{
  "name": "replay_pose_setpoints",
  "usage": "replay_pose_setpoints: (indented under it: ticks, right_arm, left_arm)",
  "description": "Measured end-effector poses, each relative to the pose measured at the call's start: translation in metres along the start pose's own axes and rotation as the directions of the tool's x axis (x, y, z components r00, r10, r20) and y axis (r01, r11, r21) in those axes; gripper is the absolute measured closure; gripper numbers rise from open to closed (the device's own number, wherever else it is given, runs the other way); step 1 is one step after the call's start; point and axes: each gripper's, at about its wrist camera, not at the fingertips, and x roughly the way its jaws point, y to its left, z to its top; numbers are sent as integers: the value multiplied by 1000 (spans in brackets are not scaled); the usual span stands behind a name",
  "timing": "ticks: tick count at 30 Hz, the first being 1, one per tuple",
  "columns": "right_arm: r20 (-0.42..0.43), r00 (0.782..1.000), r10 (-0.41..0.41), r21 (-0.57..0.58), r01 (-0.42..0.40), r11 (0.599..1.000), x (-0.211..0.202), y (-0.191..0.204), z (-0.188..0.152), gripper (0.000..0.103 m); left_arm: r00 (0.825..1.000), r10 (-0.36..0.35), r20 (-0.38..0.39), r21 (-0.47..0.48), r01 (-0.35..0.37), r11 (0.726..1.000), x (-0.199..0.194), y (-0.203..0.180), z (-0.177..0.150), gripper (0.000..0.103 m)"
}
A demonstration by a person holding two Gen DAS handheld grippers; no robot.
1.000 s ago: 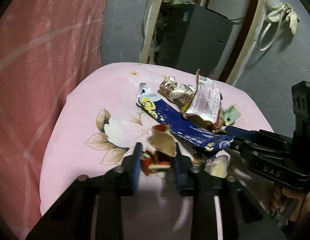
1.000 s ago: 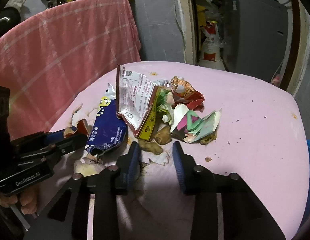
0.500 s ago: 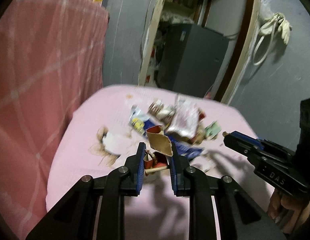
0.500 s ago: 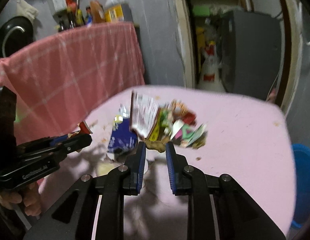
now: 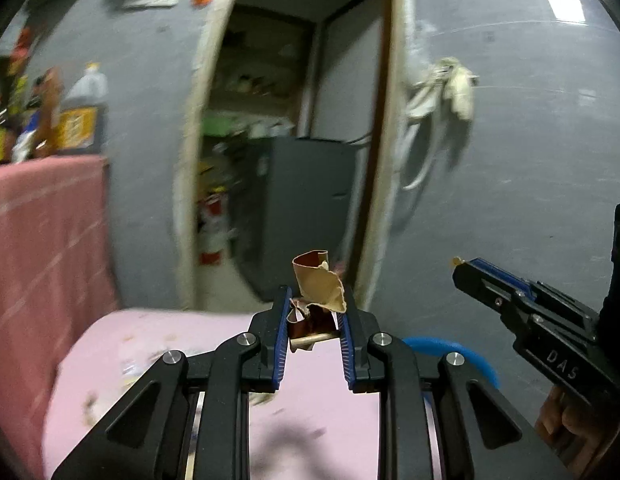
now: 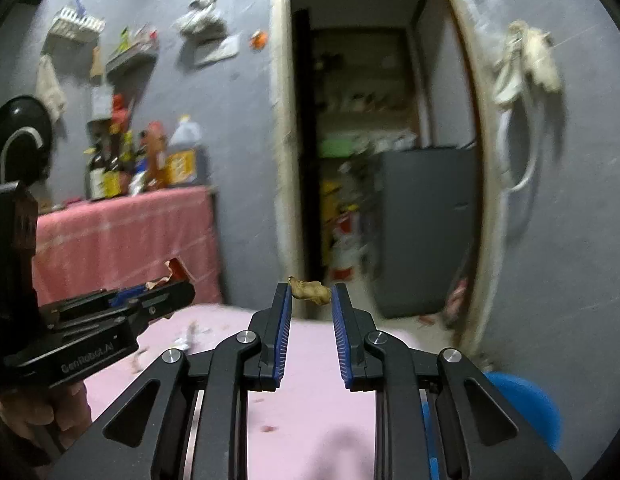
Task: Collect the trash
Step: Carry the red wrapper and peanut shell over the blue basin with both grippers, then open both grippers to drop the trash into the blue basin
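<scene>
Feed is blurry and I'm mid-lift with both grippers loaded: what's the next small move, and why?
Probably swing both toward the blue bin at lower right. The left hand-held gripper pinches a crumpled brown wrapper, the right hand-held gripper a small tan scrap, and both are above the pink table.

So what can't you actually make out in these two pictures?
- Blue bin: right wrist view, mostly hidden behind the right gripper; its inside is unseen.
- Trash pile on the pink table: left wrist view, smeared by motion blur.
- Brown scrap: too small to identify.
- Crumpled wrapper in the left gripper: print unreadable.
- Bottle labels: blurred.
</scene>
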Motion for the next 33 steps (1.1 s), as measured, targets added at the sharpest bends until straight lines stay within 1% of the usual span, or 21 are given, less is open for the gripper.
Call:
replay_pose_setpoints:
  ticks: [3,6,8,10,12,13,15,17,19,22,23,25,28,32,33]
  right_arm:
    - [27,997,-79,-1,79,997,-15,-31,3,84]
    - [23,988,-153,5,153,988,-23,-61,-2,84]
    - [7,981,-196,16,196,981,-27,-82,-9,84]
    - [-22,972,-233,36,234,972,-27,-100,-17,84]
    - [-54,964,-260,53,263,963,-28,-116,-27,84]
    - [-76,959,-272,64,277,959,-27,-125,-34,84]
    - [-114,952,-284,85,295,952,-25,-140,-46,84]
    - [-157,943,-292,104,310,945,-23,-151,-59,84]
    - [-199,935,-294,121,321,939,-20,-160,-71,83]
    - [-256,922,-292,144,335,931,-15,-172,-89,83]
    - [-271,918,-289,150,337,929,-13,-176,-93,83]
    - [-309,908,-283,163,343,925,-8,-182,-102,83]
    - [-347,897,-274,188,353,917,-2,-189,-113,83]
    - [-388,883,-266,215,367,905,4,-200,-124,81]
    - [-393,880,-266,221,371,902,5,-201,-124,78]
  left_arm:
    - [998,-69,8,29,69,997,20,-33,5,84]
    - [990,-143,-19,42,143,989,44,-64,4,84]
    - [982,-182,-46,47,184,982,63,-84,0,83]
    - [971,-223,-89,46,228,973,85,-103,-4,83]
    - [961,-243,-130,46,251,967,101,-118,-9,83]
    - [954,-250,-164,44,260,965,115,-127,-13,83]
    - [941,-260,-218,32,273,961,135,-135,-21,83]
    - [922,-265,-284,13,280,960,159,-145,-30,82]
    - [895,-268,-358,-16,281,960,184,-150,-41,82]
    - [858,-265,-441,-52,270,961,212,-150,-57,82]
    - [850,-256,-460,-51,263,963,216,-151,-64,82]
    - [830,-245,-501,-43,259,965,228,-152,-77,81]
    - [805,-238,-544,-51,251,967,243,-149,-89,76]
    - [787,-244,-567,-87,238,967,248,-144,-99,62]
    - [786,-246,-568,-94,235,968,249,-143,-100,62]
